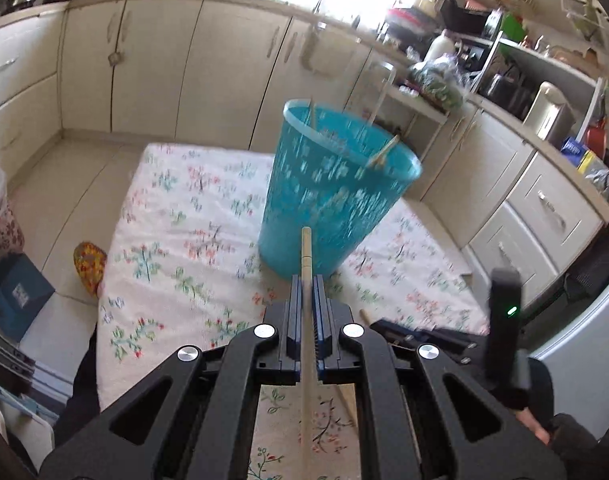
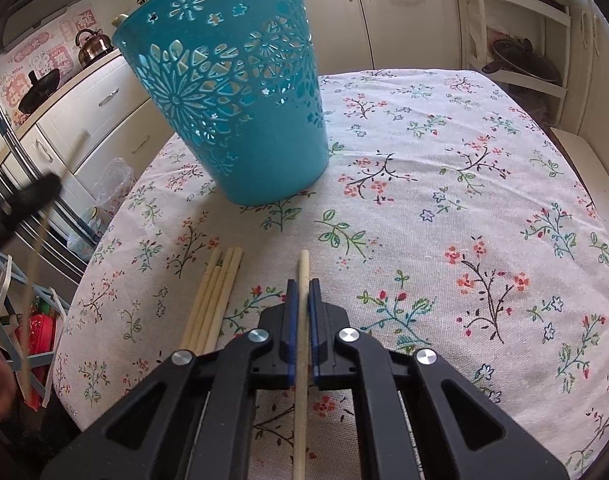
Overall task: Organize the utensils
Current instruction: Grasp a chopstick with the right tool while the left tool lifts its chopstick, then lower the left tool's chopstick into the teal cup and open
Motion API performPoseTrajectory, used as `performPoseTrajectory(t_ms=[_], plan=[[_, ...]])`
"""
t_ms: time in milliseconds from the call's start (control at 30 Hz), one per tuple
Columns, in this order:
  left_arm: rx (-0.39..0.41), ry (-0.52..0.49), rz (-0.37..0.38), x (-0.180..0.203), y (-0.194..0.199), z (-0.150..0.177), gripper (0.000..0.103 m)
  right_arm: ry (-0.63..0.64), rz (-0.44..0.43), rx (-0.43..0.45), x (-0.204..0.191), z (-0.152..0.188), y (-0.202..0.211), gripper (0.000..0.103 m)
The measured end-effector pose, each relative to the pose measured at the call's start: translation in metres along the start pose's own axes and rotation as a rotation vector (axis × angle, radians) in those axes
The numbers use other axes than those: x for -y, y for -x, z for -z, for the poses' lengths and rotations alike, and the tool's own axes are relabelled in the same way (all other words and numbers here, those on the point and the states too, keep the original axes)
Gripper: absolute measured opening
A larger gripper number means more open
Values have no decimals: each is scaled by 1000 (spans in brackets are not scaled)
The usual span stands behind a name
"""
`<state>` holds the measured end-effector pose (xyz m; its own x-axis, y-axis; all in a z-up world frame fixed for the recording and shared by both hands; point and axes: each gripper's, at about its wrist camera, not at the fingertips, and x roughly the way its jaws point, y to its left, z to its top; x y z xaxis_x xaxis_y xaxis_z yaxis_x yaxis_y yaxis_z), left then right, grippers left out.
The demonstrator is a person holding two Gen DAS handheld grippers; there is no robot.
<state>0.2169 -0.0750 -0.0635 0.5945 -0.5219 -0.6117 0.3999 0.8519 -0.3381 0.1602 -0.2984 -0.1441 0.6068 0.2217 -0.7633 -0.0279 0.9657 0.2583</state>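
Each gripper clamped on one wooden chopstick, teal basket ahead.

The left gripper (image 1: 306, 292) pinches a chopstick (image 1: 305, 256) whose tip points at the perforated teal basket (image 1: 328, 196) just ahead, which already holds chopsticks. The right gripper (image 2: 303, 296) grips another chopstick (image 2: 303, 276) low over the floral tablecloth (image 2: 444, 208); four loose chopsticks (image 2: 216, 292) lie just left of it.
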Motion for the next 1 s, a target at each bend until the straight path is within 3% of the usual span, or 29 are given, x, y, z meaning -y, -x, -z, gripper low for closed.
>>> performPoseTrajectory(t_ms=[233,500,767,1000], plan=[[167,1,53,13,42,-52,5,0,1,0,0,0,0,6],[356,-17,92,35,60,-115,5,-2,-1,0,0,1,0,6],[483,-18,54,52,34,-164,5,-19,-18,0,3,1,-1,6],[502,3,2,46,-14,-185,5,-45,-48,-3,11,0,-2,6]])
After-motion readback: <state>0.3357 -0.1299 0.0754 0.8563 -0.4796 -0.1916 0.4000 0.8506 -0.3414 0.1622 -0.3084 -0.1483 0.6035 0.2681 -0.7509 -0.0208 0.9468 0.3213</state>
